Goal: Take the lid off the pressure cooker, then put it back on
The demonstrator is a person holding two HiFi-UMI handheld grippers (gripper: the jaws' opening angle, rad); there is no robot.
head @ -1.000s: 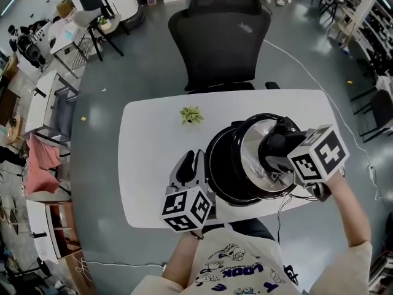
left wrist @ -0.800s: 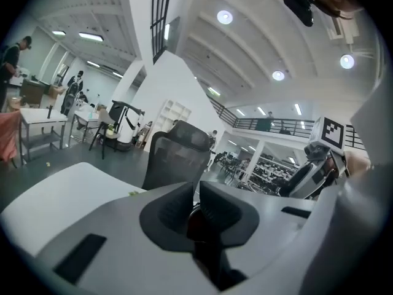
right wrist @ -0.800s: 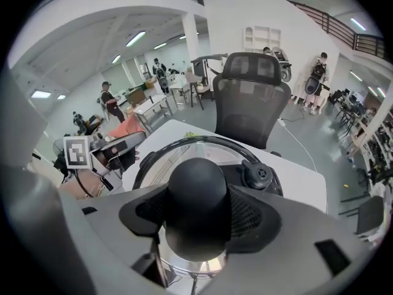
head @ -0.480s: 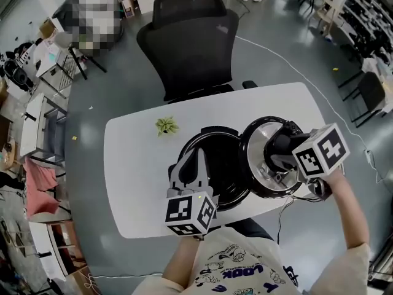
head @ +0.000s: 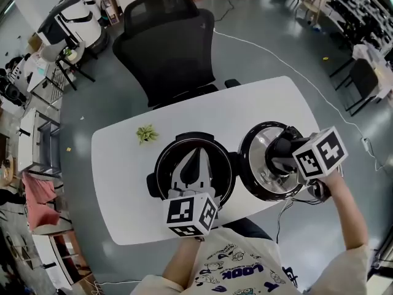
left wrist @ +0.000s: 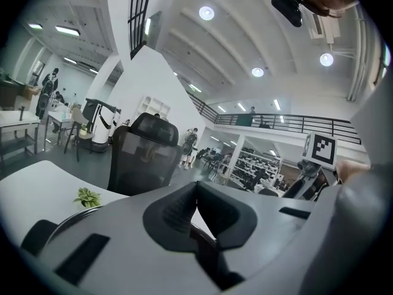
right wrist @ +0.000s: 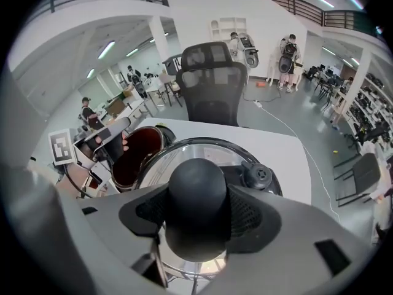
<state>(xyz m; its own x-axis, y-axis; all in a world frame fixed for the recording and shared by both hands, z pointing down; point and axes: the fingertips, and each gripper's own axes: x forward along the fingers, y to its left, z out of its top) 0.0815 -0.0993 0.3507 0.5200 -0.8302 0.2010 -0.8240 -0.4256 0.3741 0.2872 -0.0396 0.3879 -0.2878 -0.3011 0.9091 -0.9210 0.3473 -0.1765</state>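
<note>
Bearing cooker (head: pixel 218 165): white table (head: pixel 123 189), grey floor (head: pixel 276 60)

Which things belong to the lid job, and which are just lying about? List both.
Job: pressure cooker, open; lid, held beside it by its knob in the right gripper; left gripper, jaws shut, empty.
Lying about: small plant; office chair.

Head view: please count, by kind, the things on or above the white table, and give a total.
Pressure cooker pot: 1
Lid: 1
Small green plant: 1
Grippers: 2 (left gripper, right gripper)
Total: 5
</note>
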